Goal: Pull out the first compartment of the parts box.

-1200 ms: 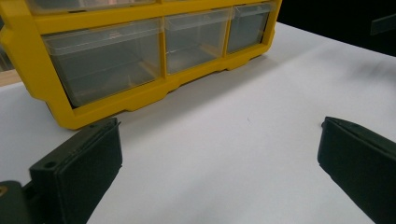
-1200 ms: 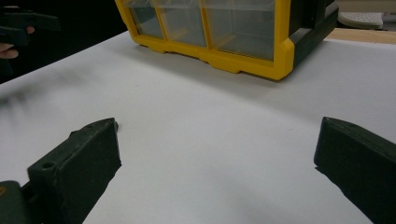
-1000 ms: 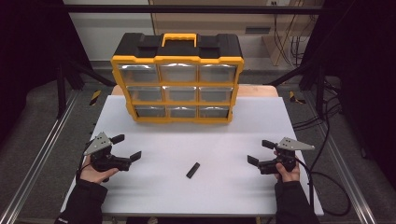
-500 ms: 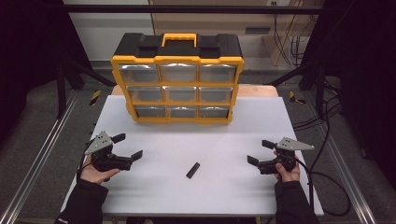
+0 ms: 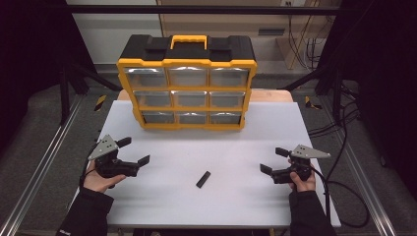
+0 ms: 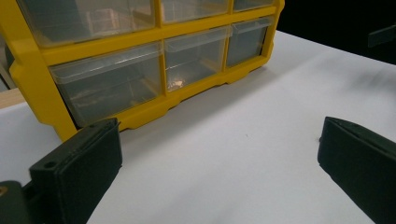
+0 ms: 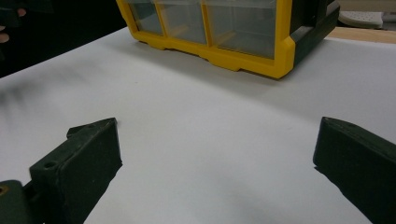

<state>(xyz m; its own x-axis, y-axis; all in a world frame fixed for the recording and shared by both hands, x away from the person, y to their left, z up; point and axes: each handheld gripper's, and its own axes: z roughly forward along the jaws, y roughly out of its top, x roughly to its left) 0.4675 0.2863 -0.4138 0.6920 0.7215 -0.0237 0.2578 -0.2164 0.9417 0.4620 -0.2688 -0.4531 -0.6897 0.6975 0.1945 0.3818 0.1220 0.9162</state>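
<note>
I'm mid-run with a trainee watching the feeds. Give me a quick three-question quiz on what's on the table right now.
1. True or false: the left tool is shut on the small black part.
2. How many drawers show on the front of the yellow organizer? A) six B) nine C) twelve
3. Fill in: the small black part lies on the white table between the left tool and the ____ tool.

Key
1. False: its jaws stand wide apart over bare table, and the part lies apart from it.
2. B: three rows of three.
3. right, which is also open and holds nothing.
</note>
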